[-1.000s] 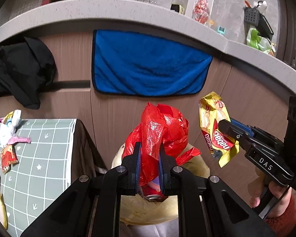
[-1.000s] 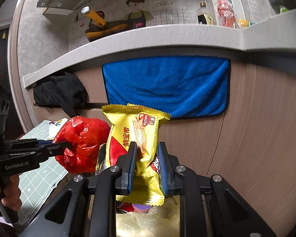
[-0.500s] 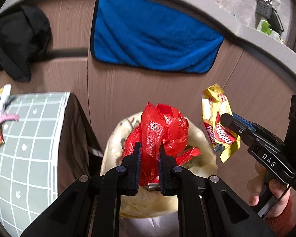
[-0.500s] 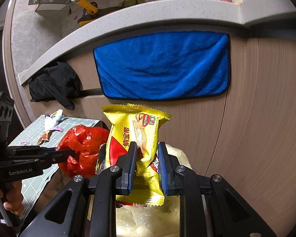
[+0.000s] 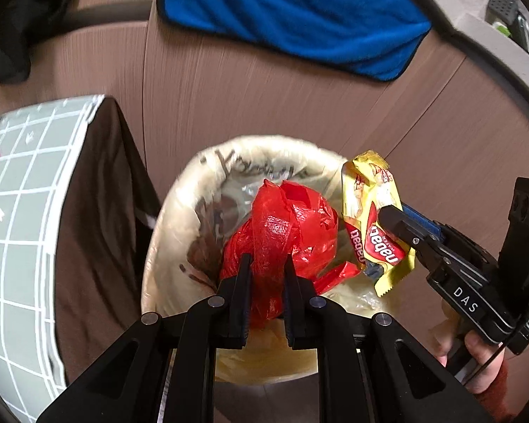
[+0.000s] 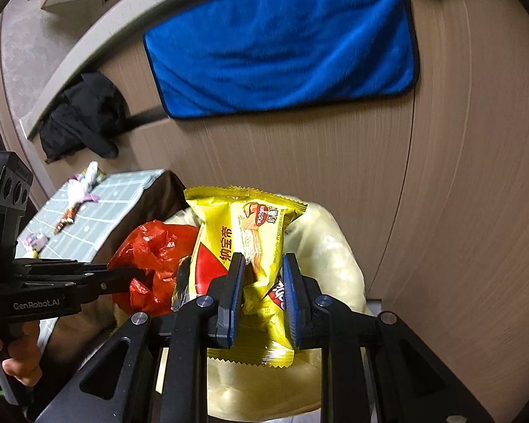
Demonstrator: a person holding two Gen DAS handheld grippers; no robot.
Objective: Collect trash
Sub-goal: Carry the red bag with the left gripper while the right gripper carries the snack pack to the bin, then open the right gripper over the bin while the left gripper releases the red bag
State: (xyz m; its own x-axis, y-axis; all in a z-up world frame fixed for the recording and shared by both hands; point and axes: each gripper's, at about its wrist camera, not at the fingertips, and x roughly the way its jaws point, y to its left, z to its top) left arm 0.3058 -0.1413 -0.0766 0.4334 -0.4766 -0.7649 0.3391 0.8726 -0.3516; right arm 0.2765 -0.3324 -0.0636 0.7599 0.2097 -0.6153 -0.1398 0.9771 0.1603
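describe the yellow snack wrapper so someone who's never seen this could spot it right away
Under the blue towel stands a bin lined with a pale bag. Above it, the right gripper pinches the yellow wrapper; the crumpled bag beside it is red.

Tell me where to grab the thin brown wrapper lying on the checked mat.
Pinch the brown wrapper across its narrow middle, coming straight down from above. It lies flat on the checked mat, long and thin, so probably only its short width offers a sure grip.

A crumpled red plastic bag [image 5: 282, 232] and a yellow snack wrapper [image 5: 374, 222] hang side by side above the lined trash bin [image 5: 172, 232].
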